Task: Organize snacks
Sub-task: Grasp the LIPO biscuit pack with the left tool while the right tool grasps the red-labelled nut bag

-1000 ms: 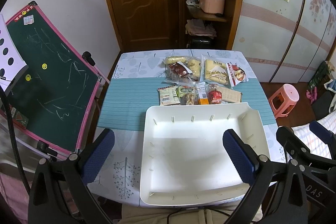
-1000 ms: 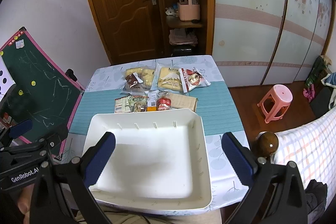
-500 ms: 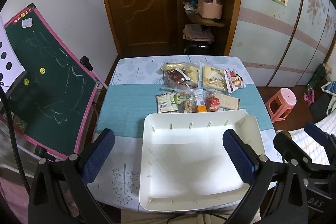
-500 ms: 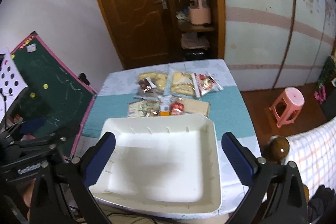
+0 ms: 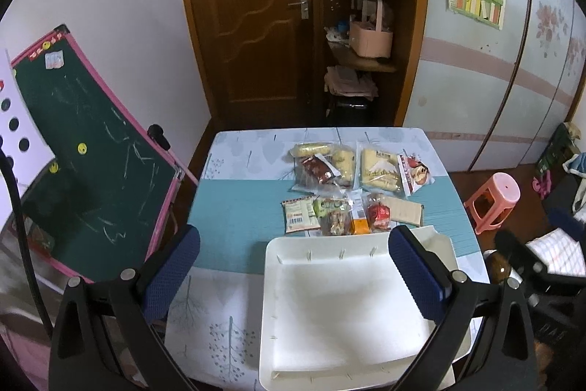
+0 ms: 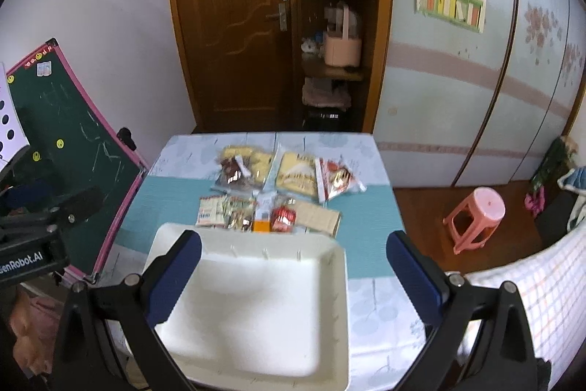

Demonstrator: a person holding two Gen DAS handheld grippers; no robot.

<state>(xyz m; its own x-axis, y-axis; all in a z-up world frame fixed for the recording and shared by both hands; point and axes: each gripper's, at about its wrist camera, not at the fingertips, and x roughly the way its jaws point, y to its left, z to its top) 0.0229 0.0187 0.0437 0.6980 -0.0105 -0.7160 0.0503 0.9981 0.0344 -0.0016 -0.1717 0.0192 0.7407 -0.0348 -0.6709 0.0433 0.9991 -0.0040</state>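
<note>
- Left wrist view: your left tongs (image 5: pixel 293 270) hang spread wide and empty above the near end of the bench (image 5: pixel 234 207). The white tray (image 5: pixel 348 303) now sits lower and further right in view than a second ago, so you have pulled back and up. The snack packets (image 5: pixel 351 193) lie untouched just beyond the tray's far rim.
- Right wrist view: your right tongs (image 6: pixel 293 272) are also agape, holding nothing. This view has swung since the earlier frame, and the tray (image 6: pixel 256 310) is blurred. No packet is in the tray, so the sorting has not begun; I judge you are still lining up.
</note>
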